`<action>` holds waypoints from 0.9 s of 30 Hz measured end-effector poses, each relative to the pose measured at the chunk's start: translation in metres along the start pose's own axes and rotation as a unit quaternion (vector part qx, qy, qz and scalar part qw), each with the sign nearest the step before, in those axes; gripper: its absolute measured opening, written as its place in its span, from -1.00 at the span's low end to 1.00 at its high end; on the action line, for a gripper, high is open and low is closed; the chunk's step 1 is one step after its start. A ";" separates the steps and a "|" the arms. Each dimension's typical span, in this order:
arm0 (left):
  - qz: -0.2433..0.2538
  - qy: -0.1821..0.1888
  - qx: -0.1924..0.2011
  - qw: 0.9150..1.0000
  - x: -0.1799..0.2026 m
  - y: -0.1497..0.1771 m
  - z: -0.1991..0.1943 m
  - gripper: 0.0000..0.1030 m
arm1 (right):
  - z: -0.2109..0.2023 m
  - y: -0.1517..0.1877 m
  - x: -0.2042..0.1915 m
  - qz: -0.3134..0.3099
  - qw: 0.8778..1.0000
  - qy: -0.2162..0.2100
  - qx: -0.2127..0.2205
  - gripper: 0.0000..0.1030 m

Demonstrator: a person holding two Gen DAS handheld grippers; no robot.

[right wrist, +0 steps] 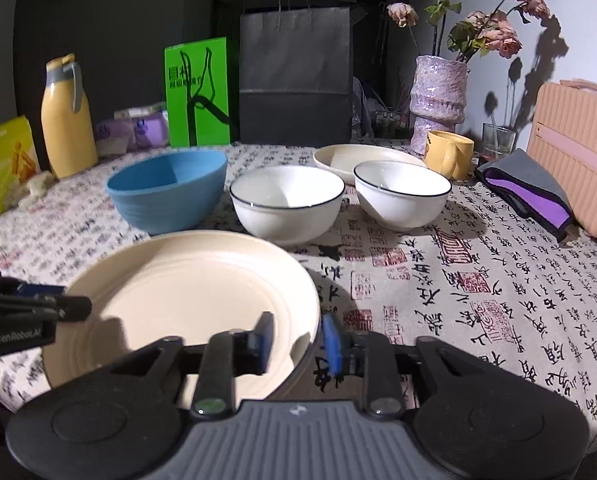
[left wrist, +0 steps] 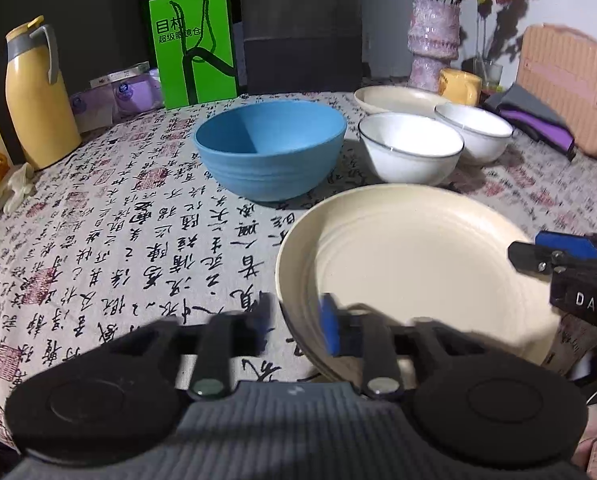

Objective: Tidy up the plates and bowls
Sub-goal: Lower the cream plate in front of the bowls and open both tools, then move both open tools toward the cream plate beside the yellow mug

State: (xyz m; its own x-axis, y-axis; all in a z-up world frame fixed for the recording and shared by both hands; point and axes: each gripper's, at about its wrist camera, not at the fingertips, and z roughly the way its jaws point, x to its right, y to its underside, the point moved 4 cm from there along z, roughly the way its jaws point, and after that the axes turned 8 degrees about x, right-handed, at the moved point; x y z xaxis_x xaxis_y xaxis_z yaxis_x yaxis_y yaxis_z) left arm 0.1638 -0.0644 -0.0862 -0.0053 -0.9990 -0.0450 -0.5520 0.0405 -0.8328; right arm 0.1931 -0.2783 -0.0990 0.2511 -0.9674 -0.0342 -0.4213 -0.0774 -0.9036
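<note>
Right wrist view alone shows the whole paper bag (right wrist: 294, 76); both tongs straddle the cream plate's (right wrist: 186, 280) rim, apart.

On the calligraphy-printed tablecloth (right wrist: 478, 280), the wide cream plate (right wrist: 186, 292) lies nearest. Behind it stand, left to right, a blue plastic bowl (right wrist: 166, 190) and two black-rimmed white bowls (right wrist: 286, 204) (right wrist: 402, 194). A second cream plate (right wrist: 362, 158) lies behind those, left of a yellow mug (right wrist: 448, 154).

Yellow flask (right wrist: 67, 120), green bag (right wrist: 197, 96), vase (right wrist: 438, 100).
</note>
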 end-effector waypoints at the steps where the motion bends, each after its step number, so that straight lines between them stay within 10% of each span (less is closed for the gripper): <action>1: -0.004 0.001 0.006 1.000 -0.002 -0.002 -0.002 0.16 | -0.001 -0.002 0.002 0.004 1.000 -0.001 0.003 -0.15; 6: -0.025 0.016 0.035 0.999 -0.010 -0.015 -0.015 1.00 | -0.009 -0.011 0.012 0.033 0.999 -0.018 0.016 0.76; 8: -0.040 0.026 0.039 0.998 -0.013 -0.019 -0.020 1.00 | -0.011 -0.015 0.016 0.042 0.999 -0.025 0.020 1.00; 27: -0.081 0.080 -0.004 0.994 -0.008 -0.059 -0.021 1.00 | -0.002 -0.061 0.076 0.144 0.985 -0.074 -0.063 1.00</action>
State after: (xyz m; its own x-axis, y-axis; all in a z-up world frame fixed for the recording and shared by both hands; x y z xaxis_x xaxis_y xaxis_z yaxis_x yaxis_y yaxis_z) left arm 0.1788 -0.0589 -0.0250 -0.0471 -0.9829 0.1778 -0.5633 -0.1208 -0.8174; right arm 0.2363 -0.3471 -0.0456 0.2253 -0.9086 -0.3517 -0.5954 0.1574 -0.7879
